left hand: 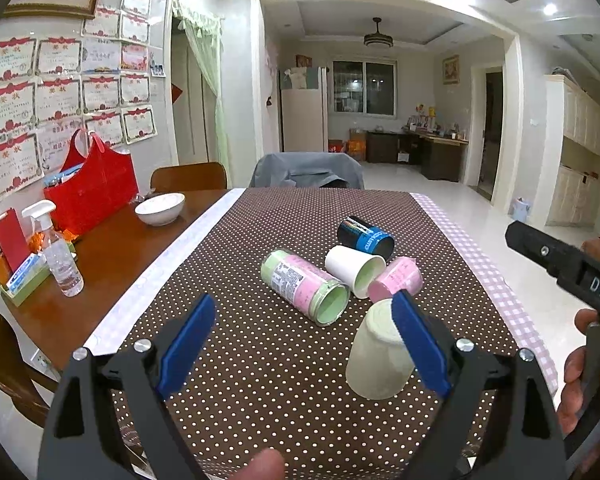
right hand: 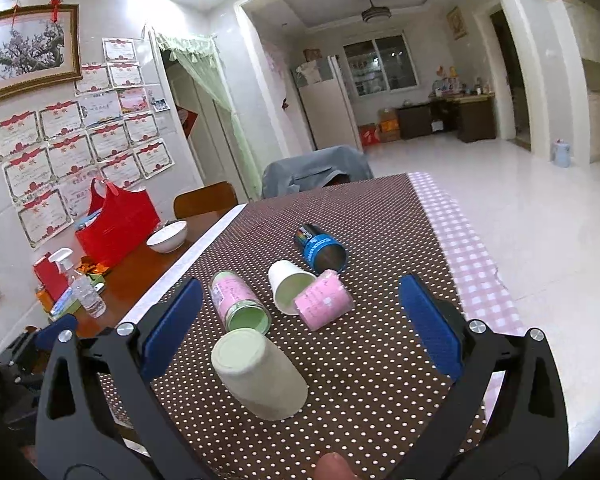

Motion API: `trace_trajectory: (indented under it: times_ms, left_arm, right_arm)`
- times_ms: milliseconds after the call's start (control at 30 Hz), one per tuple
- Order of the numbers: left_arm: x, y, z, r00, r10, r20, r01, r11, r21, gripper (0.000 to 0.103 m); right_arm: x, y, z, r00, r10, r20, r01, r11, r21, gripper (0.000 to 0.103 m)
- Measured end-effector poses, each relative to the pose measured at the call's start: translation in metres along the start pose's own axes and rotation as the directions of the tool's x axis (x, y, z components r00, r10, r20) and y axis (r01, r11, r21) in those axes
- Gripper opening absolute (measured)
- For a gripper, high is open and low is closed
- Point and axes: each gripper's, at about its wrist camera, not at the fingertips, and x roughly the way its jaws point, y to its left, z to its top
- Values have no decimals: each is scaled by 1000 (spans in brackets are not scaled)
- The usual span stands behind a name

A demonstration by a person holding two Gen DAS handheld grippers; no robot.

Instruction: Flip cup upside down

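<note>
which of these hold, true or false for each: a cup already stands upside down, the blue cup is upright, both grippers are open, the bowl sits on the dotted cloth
1. A pale cup already stands upside down, base up, on the dotted cloth. True.
2. The blue cup is upright. False: it lies on its side, as do the white cup, the pink cup and the green-and-pink cup.
3. The left gripper and the right gripper are both open. True; neither holds anything.
4. The white bowl sits on the dotted cloth. False: it sits on bare wooden table, left of the cloth.
</note>
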Motion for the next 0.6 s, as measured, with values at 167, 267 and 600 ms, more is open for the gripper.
trace_trajectory:
  times_ms: [167,267,600]
  left_arm:
    - [-4,0,1,1000,7,8,-6,1000,-5,88]
    - [-8,-2,1,1000,10,17,-10,1000,-4,88]
    - [-25,-5,5,998,22,63,-22,1000,2,88]
  right_arm:
    - [-10,2,-4,999,-38,18,39,999,-28,97]
    - [-14,2,-6,998,-57,27,59,998,-39,97]
    - [-21,14,-7,995,-82,57,87,991,-99,97]
